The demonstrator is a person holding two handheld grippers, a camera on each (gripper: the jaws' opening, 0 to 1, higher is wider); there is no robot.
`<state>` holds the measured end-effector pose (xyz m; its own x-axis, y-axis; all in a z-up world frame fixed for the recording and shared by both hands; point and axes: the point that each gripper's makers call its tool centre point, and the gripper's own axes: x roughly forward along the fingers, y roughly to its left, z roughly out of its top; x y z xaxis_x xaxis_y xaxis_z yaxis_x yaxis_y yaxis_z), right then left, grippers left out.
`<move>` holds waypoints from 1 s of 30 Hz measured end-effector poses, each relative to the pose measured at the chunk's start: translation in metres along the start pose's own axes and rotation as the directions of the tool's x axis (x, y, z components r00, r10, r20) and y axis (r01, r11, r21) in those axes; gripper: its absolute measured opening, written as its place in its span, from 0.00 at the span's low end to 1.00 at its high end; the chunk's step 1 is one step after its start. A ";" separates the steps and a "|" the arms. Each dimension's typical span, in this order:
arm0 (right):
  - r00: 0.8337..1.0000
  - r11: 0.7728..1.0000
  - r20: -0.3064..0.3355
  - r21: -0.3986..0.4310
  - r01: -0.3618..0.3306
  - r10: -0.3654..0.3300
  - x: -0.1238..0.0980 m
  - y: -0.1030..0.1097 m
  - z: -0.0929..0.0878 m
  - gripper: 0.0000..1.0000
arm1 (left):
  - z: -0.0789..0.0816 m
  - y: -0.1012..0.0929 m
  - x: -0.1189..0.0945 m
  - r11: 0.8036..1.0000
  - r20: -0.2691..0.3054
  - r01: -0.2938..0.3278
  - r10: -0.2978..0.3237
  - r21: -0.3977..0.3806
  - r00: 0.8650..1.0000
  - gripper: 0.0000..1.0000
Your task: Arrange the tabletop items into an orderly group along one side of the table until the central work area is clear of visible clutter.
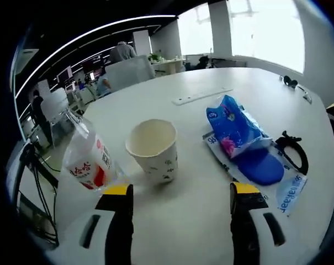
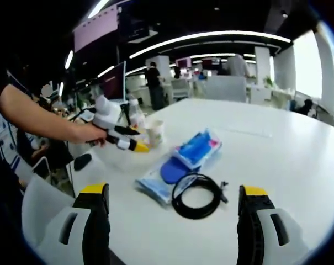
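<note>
Left gripper view: left gripper (image 1: 180, 193) hovering released, jaws apart, before the white paper cup (image 1: 153, 149) sitting near the white round table's (image 1: 233, 83) edge | clear plastic bottle with red label (image 1: 86, 160) lying beside it | blue tissue packet (image 1: 236, 130) resting on blue plastic bag (image 1: 260, 165) || Right gripper view: right gripper (image 2: 175, 207) released, hanging over the coiled black cable (image 2: 197, 196)

Paper cup (image 1: 153, 149) dead ahead btwn left tongs (image 1: 181, 194), bottle (image 1: 86, 157) at left, blue packs (image 1: 238, 132) at right; far bench (image 1: 238, 83) open.
</note>
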<state>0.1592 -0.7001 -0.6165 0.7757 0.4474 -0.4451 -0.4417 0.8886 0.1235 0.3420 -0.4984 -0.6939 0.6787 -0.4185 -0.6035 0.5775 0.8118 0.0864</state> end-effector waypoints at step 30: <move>0.995 0.996 -0.029 0.020 -0.091 0.092 -0.002 0.005 -0.015 0.70 | -0.004 -0.081 -0.041 0.993 0.034 0.113 -0.114 0.029 0.993 0.83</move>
<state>0.1488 -0.6982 -0.6286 0.7186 0.5241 -0.4571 -0.5014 0.8459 0.1817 0.2653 -0.5456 -0.6796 0.6232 -0.5219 -0.5825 0.6634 0.7472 0.0403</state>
